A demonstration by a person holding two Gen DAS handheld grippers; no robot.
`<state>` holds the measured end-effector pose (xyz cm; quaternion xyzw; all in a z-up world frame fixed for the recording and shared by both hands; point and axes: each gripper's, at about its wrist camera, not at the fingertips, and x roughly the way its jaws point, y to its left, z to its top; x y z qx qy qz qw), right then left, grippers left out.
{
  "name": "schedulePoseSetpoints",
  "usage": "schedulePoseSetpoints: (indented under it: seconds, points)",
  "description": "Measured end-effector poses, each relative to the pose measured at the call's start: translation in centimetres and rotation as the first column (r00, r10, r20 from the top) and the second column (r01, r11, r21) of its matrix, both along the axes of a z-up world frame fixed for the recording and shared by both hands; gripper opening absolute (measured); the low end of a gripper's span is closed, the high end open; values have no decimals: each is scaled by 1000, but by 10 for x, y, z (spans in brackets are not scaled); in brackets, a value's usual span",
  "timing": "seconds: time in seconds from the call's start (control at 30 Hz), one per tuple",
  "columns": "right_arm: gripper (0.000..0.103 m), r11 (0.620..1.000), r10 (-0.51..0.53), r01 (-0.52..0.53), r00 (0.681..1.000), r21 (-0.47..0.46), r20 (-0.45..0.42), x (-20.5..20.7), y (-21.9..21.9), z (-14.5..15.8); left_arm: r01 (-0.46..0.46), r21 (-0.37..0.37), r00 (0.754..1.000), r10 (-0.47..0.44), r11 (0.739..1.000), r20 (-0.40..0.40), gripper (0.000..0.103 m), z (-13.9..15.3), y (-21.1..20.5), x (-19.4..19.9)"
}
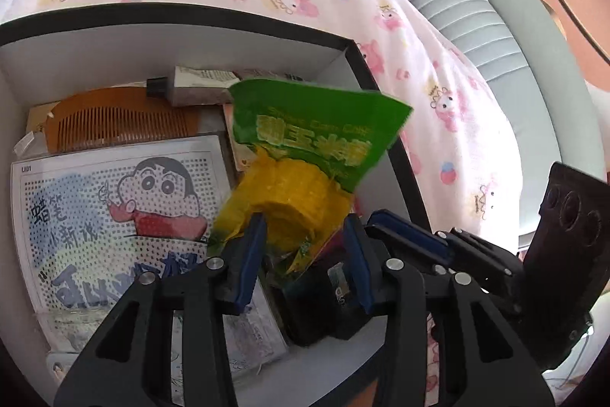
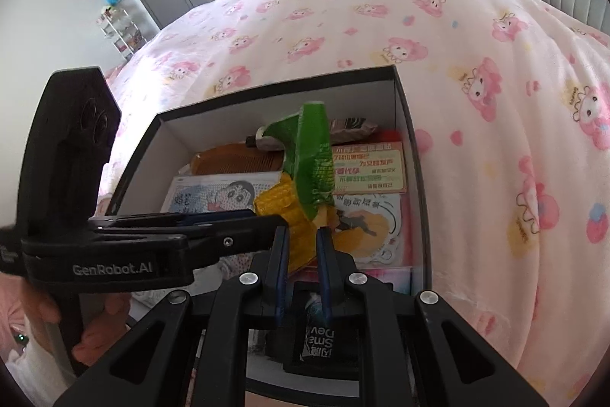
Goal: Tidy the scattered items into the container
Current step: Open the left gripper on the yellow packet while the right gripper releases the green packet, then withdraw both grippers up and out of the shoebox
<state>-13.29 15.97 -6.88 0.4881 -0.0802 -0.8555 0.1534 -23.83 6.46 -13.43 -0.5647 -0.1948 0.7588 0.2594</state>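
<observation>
A green and yellow sweet-corn packet (image 1: 301, 155) stands tilted over the black-rimmed white box (image 1: 267, 52). It also shows in the right wrist view (image 2: 309, 174). My left gripper (image 1: 305, 239) is open, its blue-padded fingers apart on either side of the packet's lower end. My right gripper (image 2: 301, 250) is shut on the packet's lower yellow edge and holds it above the box (image 2: 278, 90). In the box lie a wooden comb (image 1: 118, 121), a tube (image 1: 194, 84), a cartoon bead sheet (image 1: 114, 216) and cards (image 2: 368, 166).
The box rests on a pink cartoon-print bedspread (image 2: 457, 63). A grey padded headboard (image 1: 476, 25) stands to the right. A dark small box (image 2: 324, 334) sits in the box's near corner. A door and shelf rack (image 2: 122, 29) are far left.
</observation>
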Motion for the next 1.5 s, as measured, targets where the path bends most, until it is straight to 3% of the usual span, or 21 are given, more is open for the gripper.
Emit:
schedulePoseSetpoints:
  seconds: [0.13,0.2,0.27,0.37,0.47,0.57,0.63,0.8,0.87,1.0,1.13,1.27,1.37,1.5]
  points:
    - [12,1000,-4,4,1000,-14,14,0,2,-1,-91,-15,995,90,996,-45,41,15,-18,1]
    - [12,1000,7,-7,1000,-23,14,1,1,0,-138,-82,989,133,987,-69,42,17,-22,1]
    - [12,998,40,-38,999,-41,34,1,-3,-3,-172,-160,985,168,972,-39,42,9,-23,-2]
    - [12,994,95,-89,991,-66,91,-2,-13,-14,-155,-192,986,164,969,33,43,-2,-18,-6]
    - [12,999,51,-52,991,4,122,-5,-14,-25,-119,-214,992,127,970,26,49,-3,-4,-8]
    - [11,999,12,-6,991,-44,133,-9,-2,-25,-78,-137,993,89,988,79,49,-10,3,-13]
    - [11,999,-13,16,995,-27,103,-8,0,-19,-43,-78,993,51,996,104,48,-13,8,-13]
    - [11,995,-75,73,997,63,35,-7,6,-12,-19,-33,998,21,999,67,48,-3,9,-9]
    - [11,994,-93,92,995,53,32,-9,14,-12,-37,-6,998,37,999,40,48,5,4,-6]
    - [11,997,-64,65,997,-37,35,-10,14,-8,-80,-18,997,80,997,19,47,9,-1,-8]
    - [11,1000,-18,19,999,-9,49,-11,0,-13,-50,-43,996,53,998,71,47,-5,2,-8]
    - [11,999,-6,4,998,32,58,-11,-4,-21,-38,-75,997,43,996,68,46,-6,5,-7]
    - [11,999,-7,5,999,36,53,-8,-4,-22,-59,-49,995,63,997,75,46,-6,1,-6]
    - [11,998,-37,35,999,60,25,-2,1,-9,-75,-54,997,74,996,-9,46,18,-3,9]
